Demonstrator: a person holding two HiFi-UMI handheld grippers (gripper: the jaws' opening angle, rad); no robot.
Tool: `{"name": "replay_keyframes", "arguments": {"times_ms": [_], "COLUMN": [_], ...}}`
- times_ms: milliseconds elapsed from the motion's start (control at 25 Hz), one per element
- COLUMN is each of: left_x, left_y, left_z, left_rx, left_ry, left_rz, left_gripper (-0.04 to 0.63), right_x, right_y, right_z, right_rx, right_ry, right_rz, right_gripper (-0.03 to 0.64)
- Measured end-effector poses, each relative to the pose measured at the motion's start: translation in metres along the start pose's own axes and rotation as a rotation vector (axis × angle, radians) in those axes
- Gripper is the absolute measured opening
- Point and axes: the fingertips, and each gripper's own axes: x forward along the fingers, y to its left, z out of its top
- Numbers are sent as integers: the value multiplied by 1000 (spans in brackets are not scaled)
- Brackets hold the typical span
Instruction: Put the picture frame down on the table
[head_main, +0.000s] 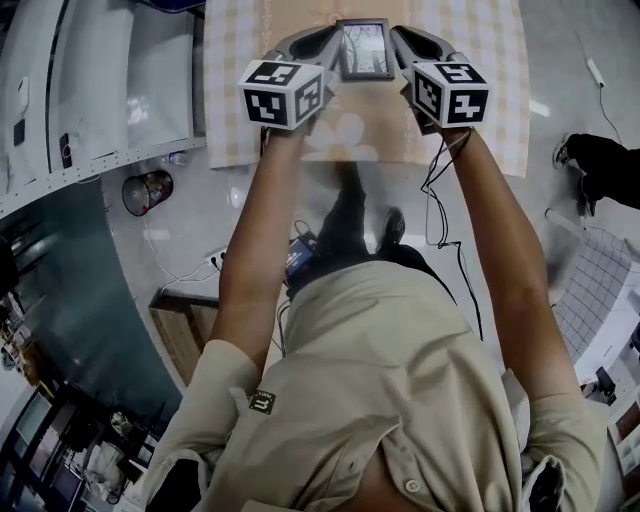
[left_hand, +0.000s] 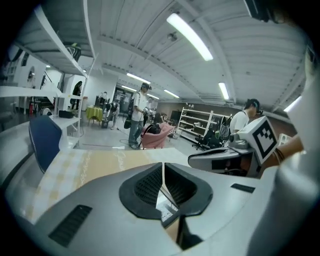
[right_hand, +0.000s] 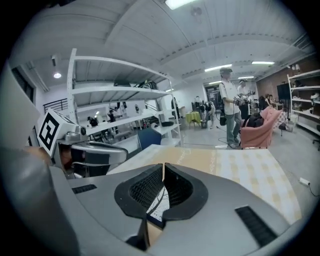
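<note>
Beige shirt (head_main: 380, 380) is filling the bottom of the head view, with both arms reaching toward the top edge. Up at top centre I'm holding the picture frame (head_main: 364, 48) over the checked table (head_main: 490, 100). The left gripper (head_main: 333, 52) is clamping its left edge and the right gripper (head_main: 398, 48) is clamping its right edge.

The person's left forearm (head_main: 255, 230) and right forearm (head_main: 500, 230) stretch forward, side by side. The grey plastic left gripper (head_main: 335, 48) has its black ribbed jaws pressed on one side edge of the small dark picture frame (head_main: 364, 48). The matching grey right gripper (head_main: 395, 46) pinches the opposite edge, and between the two the frame hangs.
</note>
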Motion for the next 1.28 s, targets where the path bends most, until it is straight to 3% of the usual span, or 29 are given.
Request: {"name": "replay_keyframes", "arguments": {"times_ms": [640,1280], "left_x": [-128,-230], "left_y": [-90,-197], "left_z": [146,190], "left_rx": [206,364], "left_ry": [-341,-481], "left_rz": [-49,-60], "left_gripper": [14,14], "right_x": [-134,-282], "right_y": [83,142], "right_z": [134,188], "right_rx": [-165,-297], "right_ry": [-327,-507], "right_rz": [82,149], "right_gripper": [25,25]}}
